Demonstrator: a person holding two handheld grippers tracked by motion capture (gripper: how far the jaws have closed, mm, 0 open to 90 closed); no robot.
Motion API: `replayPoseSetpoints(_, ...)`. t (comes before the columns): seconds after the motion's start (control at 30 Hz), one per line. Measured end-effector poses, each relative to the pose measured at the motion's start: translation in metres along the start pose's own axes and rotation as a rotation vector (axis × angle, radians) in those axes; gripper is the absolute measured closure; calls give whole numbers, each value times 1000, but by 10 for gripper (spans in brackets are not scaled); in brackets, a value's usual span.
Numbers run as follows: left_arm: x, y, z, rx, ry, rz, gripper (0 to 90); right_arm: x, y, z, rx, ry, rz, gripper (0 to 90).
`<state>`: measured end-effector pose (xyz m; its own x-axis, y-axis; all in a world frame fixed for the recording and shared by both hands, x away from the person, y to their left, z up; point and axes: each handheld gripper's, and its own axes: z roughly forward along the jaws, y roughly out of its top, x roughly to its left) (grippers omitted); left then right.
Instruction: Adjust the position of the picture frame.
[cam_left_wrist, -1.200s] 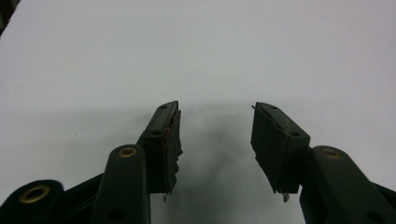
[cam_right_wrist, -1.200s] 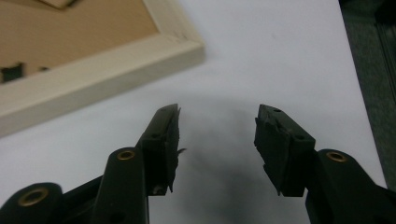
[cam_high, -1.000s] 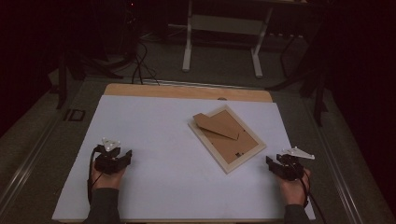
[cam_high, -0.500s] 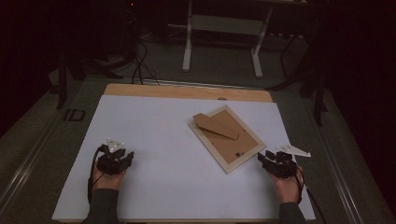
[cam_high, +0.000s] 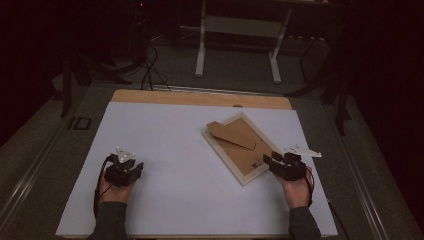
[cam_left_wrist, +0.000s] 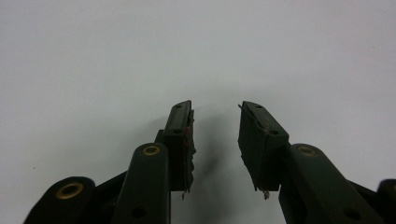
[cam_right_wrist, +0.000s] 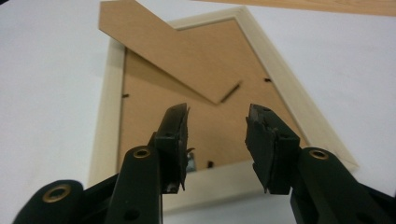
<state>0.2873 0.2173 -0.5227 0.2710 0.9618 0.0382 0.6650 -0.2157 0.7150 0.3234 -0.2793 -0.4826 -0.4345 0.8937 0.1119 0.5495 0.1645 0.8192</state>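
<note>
Two grippers, both with jaws apart and empty: right gripper (cam_high: 278, 163) at the near corner of the face-down frame (cam_high: 243, 152); left gripper (cam_high: 125, 170) well apart. Risk: jaws nudge the loose stand (cam_high: 234, 133), frame slides.

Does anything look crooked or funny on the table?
Yes. The picture frame lies face down and askew on the white sheet, turned at an angle to its edges. Its brown stand flap sticks out past the frame's rim at one corner instead of sitting flat inside it. Nothing looks spilled or broken.
</note>
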Motion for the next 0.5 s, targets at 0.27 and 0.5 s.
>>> replayPoseSetpoints(0.27,2,1,-2,-5,0,-19,628,11,8,8,-7,41,-5,569)
replayPoseSetpoints(0.5,5,1,-2,-5,24,-42,594,18,10,17,6,53,-7,561)
